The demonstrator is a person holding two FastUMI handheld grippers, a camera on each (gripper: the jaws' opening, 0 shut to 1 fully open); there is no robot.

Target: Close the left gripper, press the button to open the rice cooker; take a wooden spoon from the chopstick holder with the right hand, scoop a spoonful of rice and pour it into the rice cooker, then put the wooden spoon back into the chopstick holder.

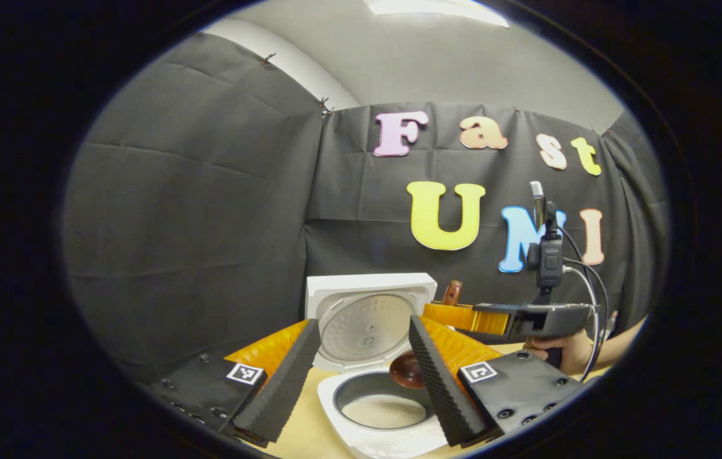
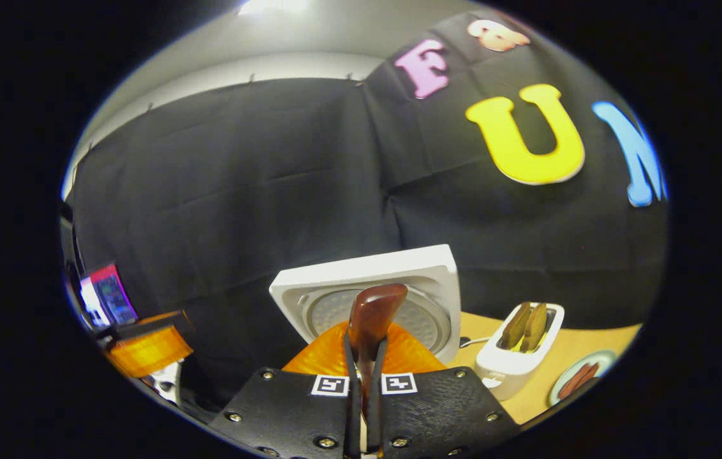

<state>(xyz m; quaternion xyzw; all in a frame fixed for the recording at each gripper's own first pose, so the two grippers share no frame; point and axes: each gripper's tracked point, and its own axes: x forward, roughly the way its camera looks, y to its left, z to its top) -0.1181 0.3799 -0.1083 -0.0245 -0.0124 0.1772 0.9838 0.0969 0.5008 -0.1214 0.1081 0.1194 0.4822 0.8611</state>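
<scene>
The rice cooker [image 1: 386, 408] stands open, rice in its pot. The right gripper [image 2: 364, 382], fingers clamping the wooden spoon [image 2: 370, 319], looks mid-pour at the pot's 2 o'clock; returning it comes next. The left gripper [image 1: 361, 376] hangs wide, empty.

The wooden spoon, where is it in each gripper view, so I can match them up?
Left gripper view: the wooden spoon has its bowl over the rice cooker pot, lower centre.
Right gripper view: the spoon's handle stands bottom centre, clamped in the right tongs.
Shared landmark: the raised white lid.
</scene>
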